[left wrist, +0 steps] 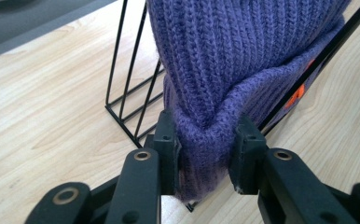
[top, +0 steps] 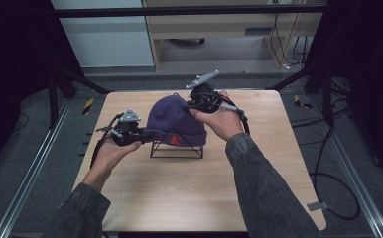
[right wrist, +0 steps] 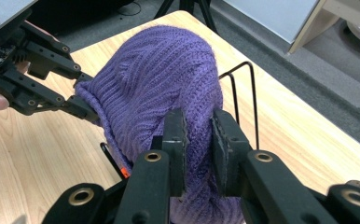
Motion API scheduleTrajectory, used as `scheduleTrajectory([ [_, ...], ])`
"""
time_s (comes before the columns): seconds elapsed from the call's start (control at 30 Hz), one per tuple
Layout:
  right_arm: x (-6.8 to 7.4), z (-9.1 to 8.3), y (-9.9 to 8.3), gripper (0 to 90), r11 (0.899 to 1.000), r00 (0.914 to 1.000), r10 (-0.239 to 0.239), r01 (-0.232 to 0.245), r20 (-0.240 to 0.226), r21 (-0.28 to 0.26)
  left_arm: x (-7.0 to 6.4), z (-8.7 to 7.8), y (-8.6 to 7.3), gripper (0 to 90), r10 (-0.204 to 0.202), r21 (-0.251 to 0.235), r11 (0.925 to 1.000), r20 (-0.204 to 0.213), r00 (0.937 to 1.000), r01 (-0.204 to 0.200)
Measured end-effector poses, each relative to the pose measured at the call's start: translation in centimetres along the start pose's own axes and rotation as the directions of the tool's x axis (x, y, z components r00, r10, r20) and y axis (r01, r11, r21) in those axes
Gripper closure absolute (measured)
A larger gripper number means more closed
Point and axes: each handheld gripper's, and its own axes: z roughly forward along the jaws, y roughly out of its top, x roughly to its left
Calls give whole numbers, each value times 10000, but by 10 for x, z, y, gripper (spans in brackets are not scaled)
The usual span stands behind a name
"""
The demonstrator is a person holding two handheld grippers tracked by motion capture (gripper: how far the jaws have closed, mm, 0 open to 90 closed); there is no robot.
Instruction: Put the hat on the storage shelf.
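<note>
A purple knitted beanie (top: pixel 172 119) with an orange mark on its cuff is draped over a black wire rack (top: pixel 177 148) in the middle of the wooden table (top: pixel 179 198). My left gripper (top: pixel 141 135) is shut on the beanie's folded cuff (left wrist: pixel 205 140) at its left end. My right gripper (top: pixel 189 105) is shut on a fold of the beanie (right wrist: pixel 169 93) at its upper right side. In the right gripper view the left gripper (right wrist: pixel 82 108) pinches the cuff at the far left. The rack's wires (left wrist: pixel 131 84) stand beside the cuff.
The light wooden table has bare wood in front of the rack and on both sides. Cables (top: pixel 328 188) trail over the grey floor to the right. A metal rail (top: pixel 35 168) runs along the left, and a cabinet (top: pixel 219 29) stands behind the table.
</note>
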Motion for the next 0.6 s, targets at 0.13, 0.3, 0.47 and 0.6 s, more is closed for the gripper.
scheduleTrajectory([
  [0.13,3,4,-3,774,9999,9999,-48,49,-89,87,1,3,-5,671,-35,92,10000,72,10000,35],
  [0.3,4,7,-7,776,9999,9999,-61,63,-119,158,0,7,-10,660,22,90,10000,123,9999,-23],
  [0.47,5,9,-11,777,9997,9999,-57,60,-134,255,1,9,-13,658,-80,120,9999,103,9999,79],
  [0.6,7,12,-14,776,9994,9998,-54,61,-207,350,1,10,-16,647,-144,192,9997,165,9998,141],
])
